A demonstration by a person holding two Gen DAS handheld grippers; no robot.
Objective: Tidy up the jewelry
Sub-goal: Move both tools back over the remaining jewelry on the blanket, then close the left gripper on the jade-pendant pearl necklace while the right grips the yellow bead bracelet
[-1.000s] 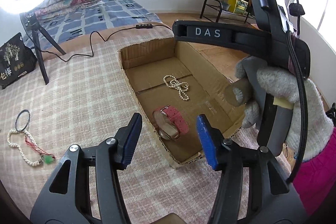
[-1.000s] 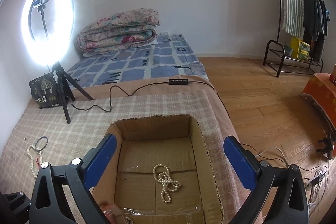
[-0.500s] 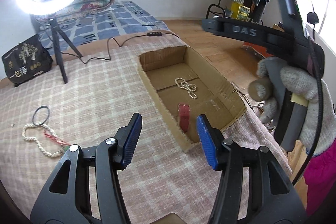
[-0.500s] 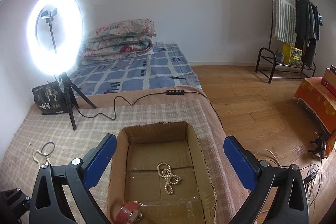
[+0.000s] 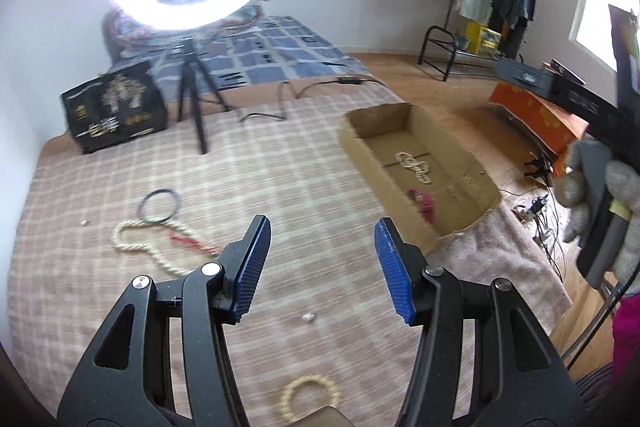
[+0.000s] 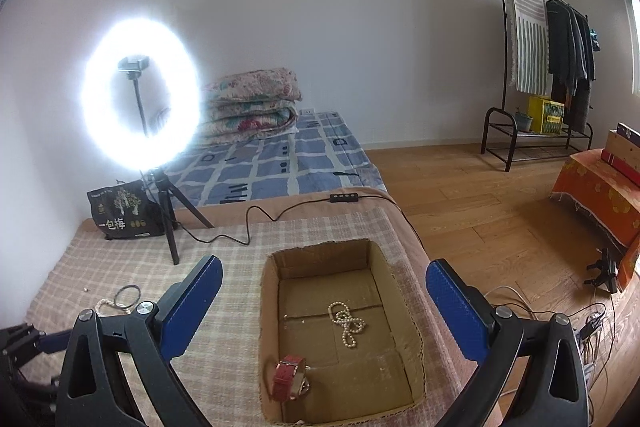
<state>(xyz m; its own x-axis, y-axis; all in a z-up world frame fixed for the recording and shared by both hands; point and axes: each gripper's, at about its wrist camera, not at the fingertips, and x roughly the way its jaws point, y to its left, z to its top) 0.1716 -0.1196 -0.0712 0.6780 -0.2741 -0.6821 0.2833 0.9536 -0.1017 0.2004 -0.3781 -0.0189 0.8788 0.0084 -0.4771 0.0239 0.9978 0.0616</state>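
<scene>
An open cardboard box [image 6: 268, 311] lies on the checked bed cover and holds a pearl necklace [image 6: 346, 321] and a red-strapped watch [image 6: 289, 377]; the box also shows in the left wrist view [image 5: 356, 155]. On the cover to the left lie a cream bead necklace with a red tassel [image 5: 136, 241], a black ring bangle [image 5: 159, 205], a small silver piece [image 5: 309, 315] and a cream bead bracelet [image 5: 310, 397]. My left gripper [image 5: 320, 263] is open and empty above the cover. My right gripper [image 6: 324, 299] is open and empty above the box.
A lit ring light on a tripod [image 6: 140, 99] and a black bag [image 6: 120, 211] stand at the back left, with a cable [image 6: 248, 223] across the cover. Folded quilts [image 6: 252, 103], a clothes rack [image 6: 552, 67] and wooden floor [image 6: 480, 211] lie beyond.
My left gripper has pulled back and swung left, away from the box, with the watch left in the box. The right gripper has risen a little.
</scene>
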